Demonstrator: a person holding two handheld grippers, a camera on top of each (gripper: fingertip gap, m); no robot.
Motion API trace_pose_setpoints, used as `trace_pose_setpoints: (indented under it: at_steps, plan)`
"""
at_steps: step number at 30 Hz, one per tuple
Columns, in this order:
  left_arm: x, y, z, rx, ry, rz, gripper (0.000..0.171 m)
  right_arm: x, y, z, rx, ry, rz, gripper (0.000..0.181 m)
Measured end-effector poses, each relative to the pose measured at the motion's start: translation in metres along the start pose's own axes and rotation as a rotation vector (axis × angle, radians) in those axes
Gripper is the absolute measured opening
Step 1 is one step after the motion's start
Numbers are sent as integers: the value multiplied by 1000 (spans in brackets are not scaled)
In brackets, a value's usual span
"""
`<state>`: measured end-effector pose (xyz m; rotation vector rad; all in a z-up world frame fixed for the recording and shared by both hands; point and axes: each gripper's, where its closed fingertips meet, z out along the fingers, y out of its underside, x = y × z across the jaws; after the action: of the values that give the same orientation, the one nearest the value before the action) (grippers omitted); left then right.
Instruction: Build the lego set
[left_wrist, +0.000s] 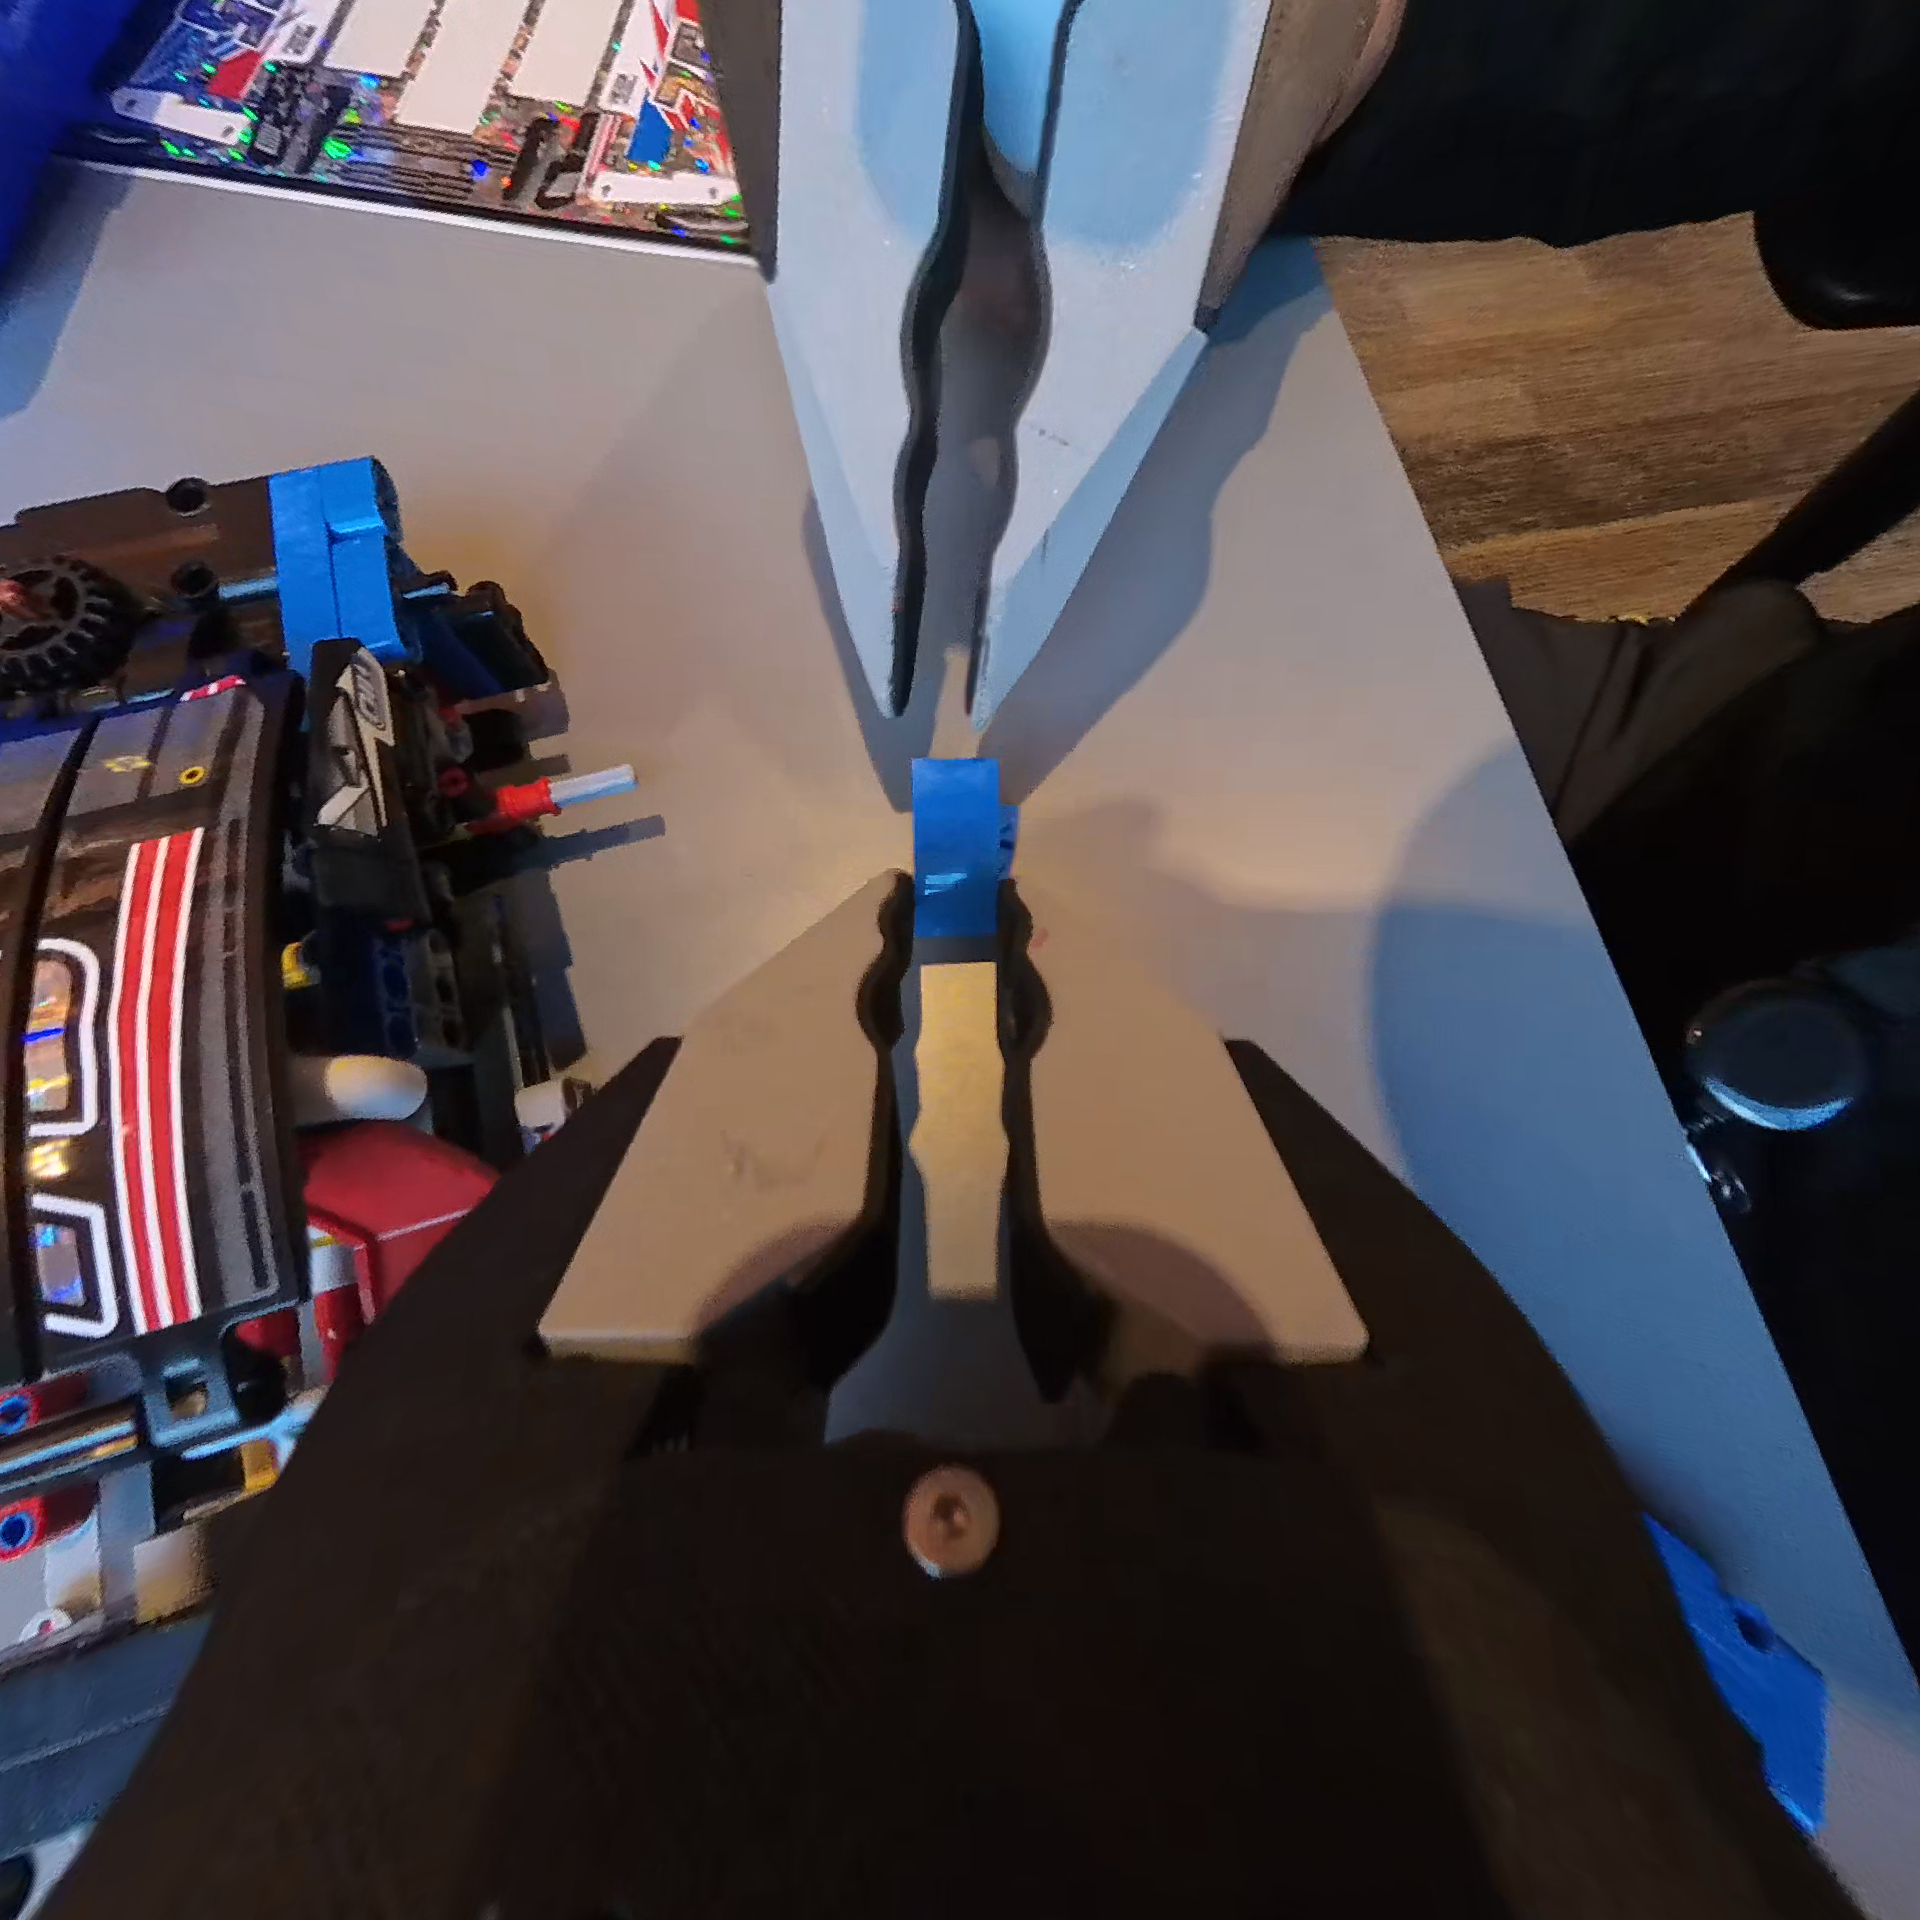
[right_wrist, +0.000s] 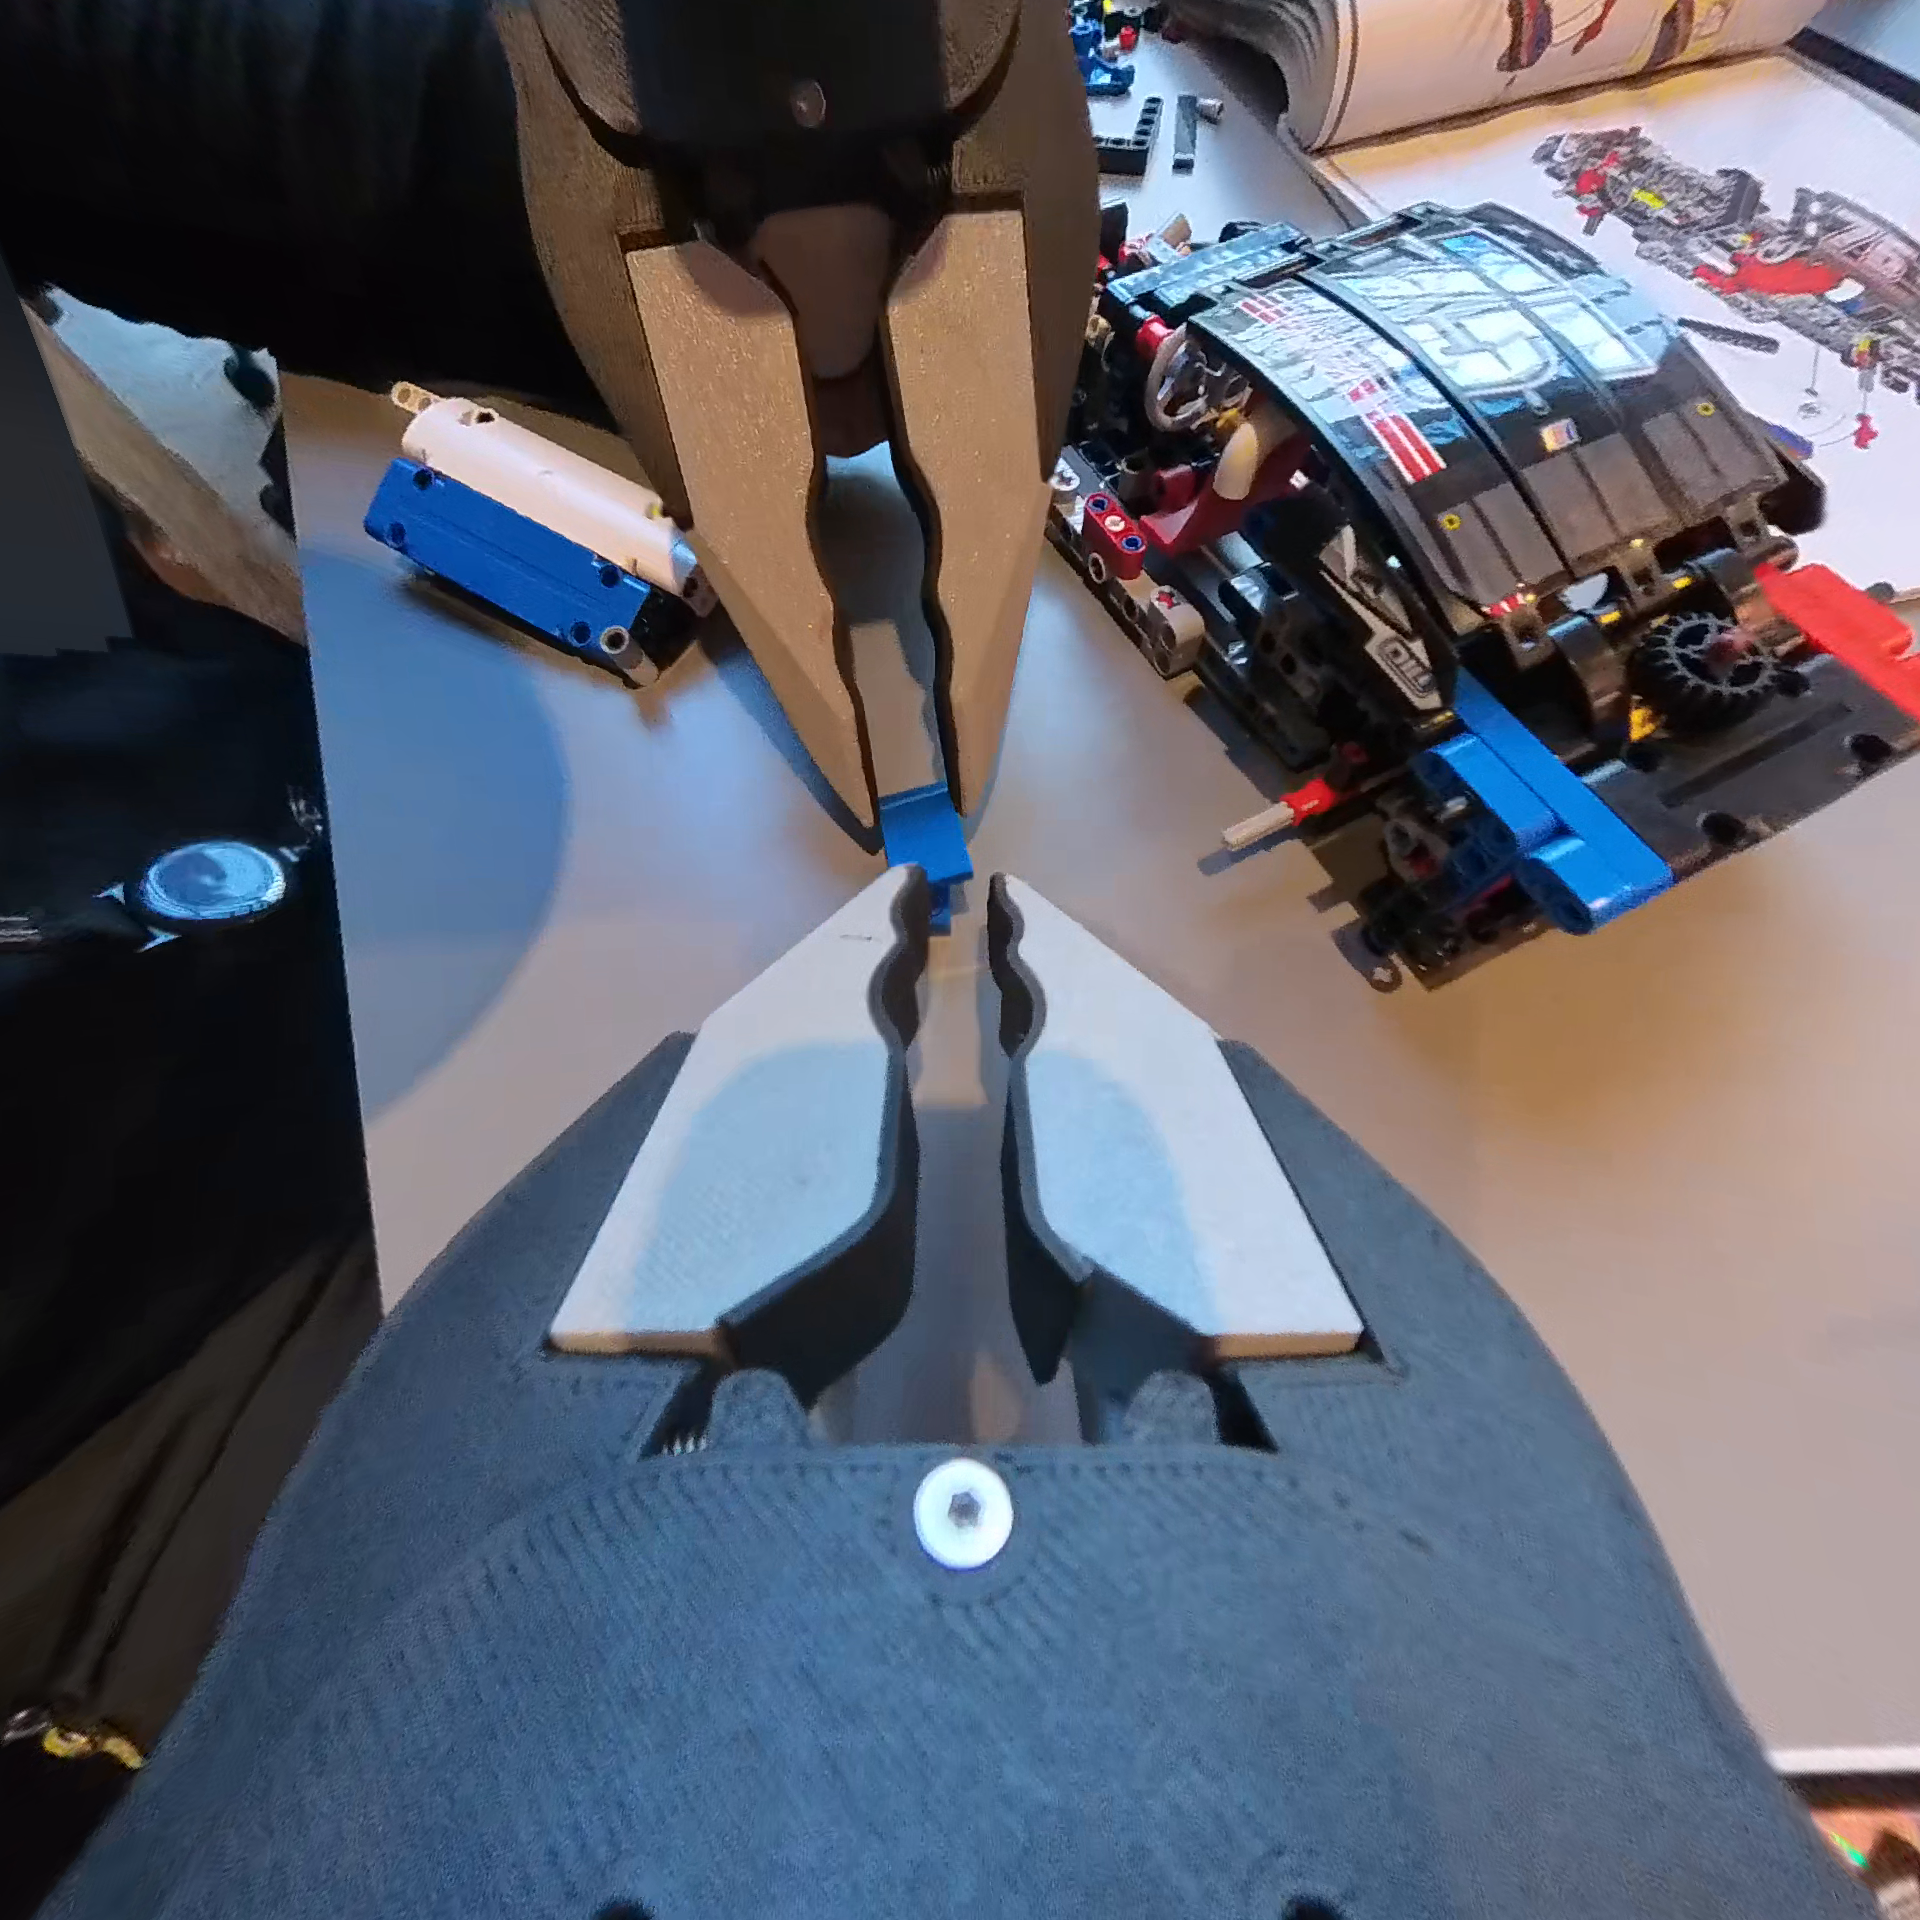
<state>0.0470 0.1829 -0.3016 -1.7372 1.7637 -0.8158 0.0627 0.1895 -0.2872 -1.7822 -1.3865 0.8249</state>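
Observation:
My left gripper (left_wrist: 956, 885) is shut on a small blue lego piece (left_wrist: 954, 821), which sticks out past its tips just above the table. In the right wrist view the left gripper (right_wrist: 914, 816) comes in from the top with the blue piece (right_wrist: 925, 836) in it. My right gripper (right_wrist: 958, 883) faces it tip to tip, open by a narrow gap and empty; the piece's end is right at its tips. It also shows in the left wrist view (left_wrist: 935, 712). The part-built black lego car (right_wrist: 1455, 499) with red and white stripes stands to the side (left_wrist: 187, 935).
A blue and white lego sub-assembly (right_wrist: 530, 551) lies near the table's edge. An open instruction booklet (right_wrist: 1714, 239) and loose pieces (right_wrist: 1143, 125) lie behind the car. A sticker sheet (left_wrist: 416, 94) lies at the far side. A person's wrist with a watch (right_wrist: 213, 883) is off the table edge.

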Motion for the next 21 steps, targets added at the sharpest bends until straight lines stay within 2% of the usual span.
trace_pose_setpoints:
  at_steps: [21]
  plan:
    - [2,3,5,-44,11,39,13,-6,10,11,-93,-18,2,9]
